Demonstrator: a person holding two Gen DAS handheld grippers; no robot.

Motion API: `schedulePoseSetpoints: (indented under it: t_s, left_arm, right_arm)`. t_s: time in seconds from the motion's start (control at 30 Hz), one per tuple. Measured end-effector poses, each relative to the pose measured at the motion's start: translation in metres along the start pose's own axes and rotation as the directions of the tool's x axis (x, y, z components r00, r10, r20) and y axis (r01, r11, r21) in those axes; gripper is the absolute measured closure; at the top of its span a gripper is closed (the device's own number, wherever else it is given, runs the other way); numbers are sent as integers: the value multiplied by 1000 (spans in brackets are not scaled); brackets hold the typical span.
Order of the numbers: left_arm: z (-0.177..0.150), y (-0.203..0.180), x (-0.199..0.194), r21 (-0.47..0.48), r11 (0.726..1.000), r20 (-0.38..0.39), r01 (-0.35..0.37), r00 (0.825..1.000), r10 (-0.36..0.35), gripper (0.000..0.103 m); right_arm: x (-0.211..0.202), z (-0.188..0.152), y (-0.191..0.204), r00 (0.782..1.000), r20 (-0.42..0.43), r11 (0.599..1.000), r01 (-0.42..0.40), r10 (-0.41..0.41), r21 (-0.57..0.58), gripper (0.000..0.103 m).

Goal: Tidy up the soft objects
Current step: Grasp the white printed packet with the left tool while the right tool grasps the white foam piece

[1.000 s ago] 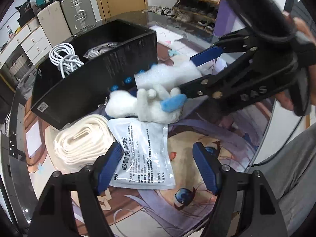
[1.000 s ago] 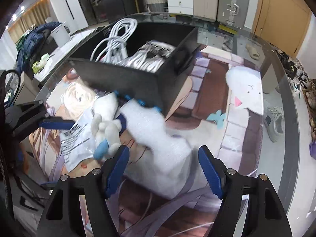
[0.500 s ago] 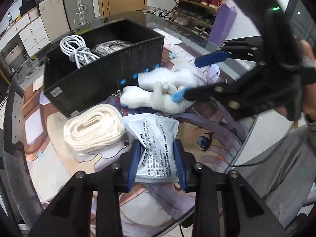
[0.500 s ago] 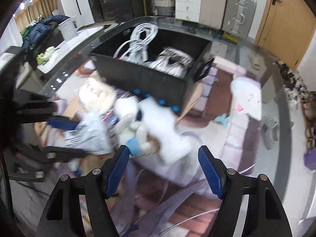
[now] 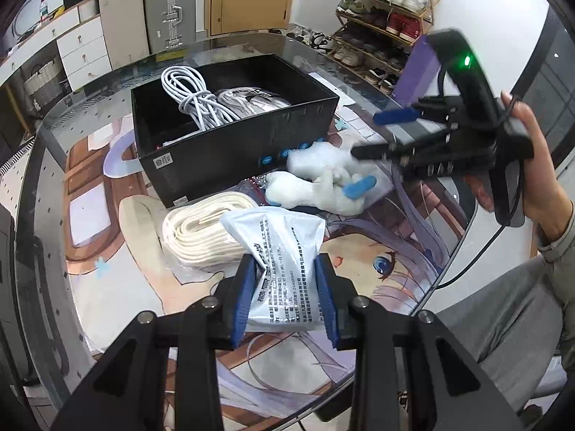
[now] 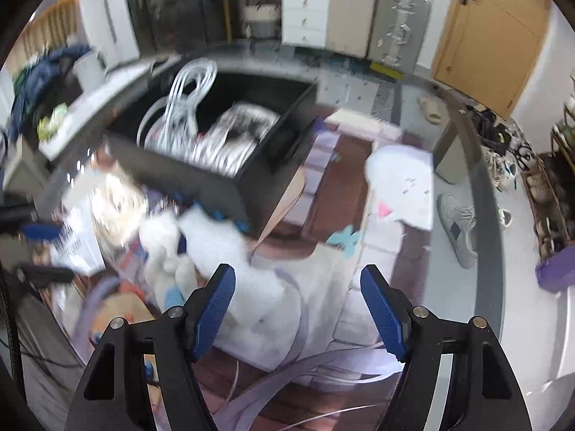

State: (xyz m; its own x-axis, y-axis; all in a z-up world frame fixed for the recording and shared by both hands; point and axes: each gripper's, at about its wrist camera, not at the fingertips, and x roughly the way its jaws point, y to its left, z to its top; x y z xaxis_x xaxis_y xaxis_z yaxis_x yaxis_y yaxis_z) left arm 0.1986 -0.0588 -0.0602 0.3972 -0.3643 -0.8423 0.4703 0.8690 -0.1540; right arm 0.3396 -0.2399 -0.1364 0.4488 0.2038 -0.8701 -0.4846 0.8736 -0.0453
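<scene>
Home entryway: shoe rack (image 5: pixel 384 18), suitcases (image 5: pixel 169 10), drawers (image 5: pixel 84 50).

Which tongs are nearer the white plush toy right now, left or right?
Right. The right tongs stand open just above the white plush toy, not gripping it. The left tongs are farther back, shut on the printed white pouch.

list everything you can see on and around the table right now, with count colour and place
box: 1, black, open, far side of table
cables: white bundle, plus pale packets, inside box
plush toy: 1, white with blue tips, beside box front
foam wrap: 1, white, against box, behind toy
rolled strap: 1, cream, on mat
sachet: 1, white, printed, in left gripper
mat: 1, anime print, covering table
left gripper: shut on sachet
right gripper: open, above the foam wrap
hand: 1, holding right gripper
</scene>
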Motion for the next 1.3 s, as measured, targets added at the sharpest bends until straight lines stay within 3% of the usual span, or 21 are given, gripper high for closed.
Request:
schedulePoseSetpoints:
  t_s: [0.2,0.43,0.53,0.63,0.8,0.97,1.3]
  left_arm:
    - [4,-1,-1,-5,1000,10,0,1000,0,71]
    - [4,-1,2,-14,1000,2,-1,1000,1,71]
    - [5,-1,2,-17,1000,2,1,1000,-1,71]
    - [6,-1,2,-20,1000,3,2,1000,-2,71]
    - [4,2,4,-26,1000,-7,-2,1000,2,71]
    - [2,4,12,-24,1000,-32,-19,999,18,70]
    - [3,9,15,-40,999,-31,-27,999,26,71]
  right_arm:
    - [-7,-13,35,992,-53,987,-119,114,-106,29]
    - [-10,5,26,998,29,993,-48,52,-108,29]
    - [7,6,25,996,-8,990,-84,83,-111,29]
    - [20,3,28,983,-79,980,-175,168,-92,29]
    - [1,-11,44,955,-134,960,-274,264,-61,29]
    - [-7,-3,40,976,-88,979,-202,199,-18,29]
    - [8,-4,60,985,-128,989,-126,116,-78,62]
